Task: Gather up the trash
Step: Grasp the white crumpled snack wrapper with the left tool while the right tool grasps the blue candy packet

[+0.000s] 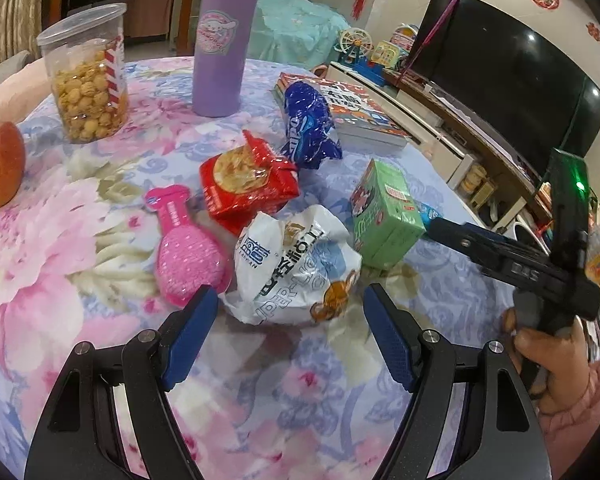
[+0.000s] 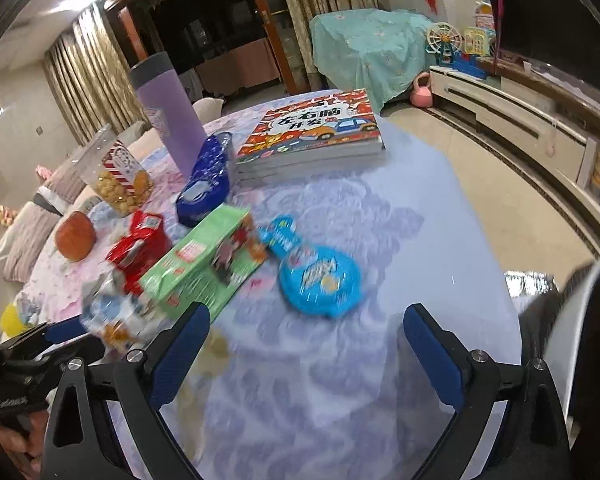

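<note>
The left claw (image 1: 290, 320) hangs wide and empty low in the left wrist view, its blue fingers bracketing a crumpled white wrapper (image 1: 296, 268) that lies on the flowered worktop (image 1: 60, 240) just ahead of them, at lower centre of the frame. The wrapper looks thin, light and soft; it will likely crush flat under a pinch and may slide on the cloth, so a bite on the bunched near edge seems the surest hold.

Above it sit a red snack packet (image 1: 248, 184) and a blue foil bag (image 1: 308, 124), both crinkly and probably slippery. To the right stands a green carton (image 1: 384, 216), stiffer, best taken across its narrow sides. A pink brush (image 1: 184, 248) lies touching the wrapper's left side and could be dragged along.

The right claw (image 2: 304, 344) is also wide and empty, low in its blurred view, with a flat blue packet (image 2: 320, 276) on the cloth beyond its fingers.
</note>
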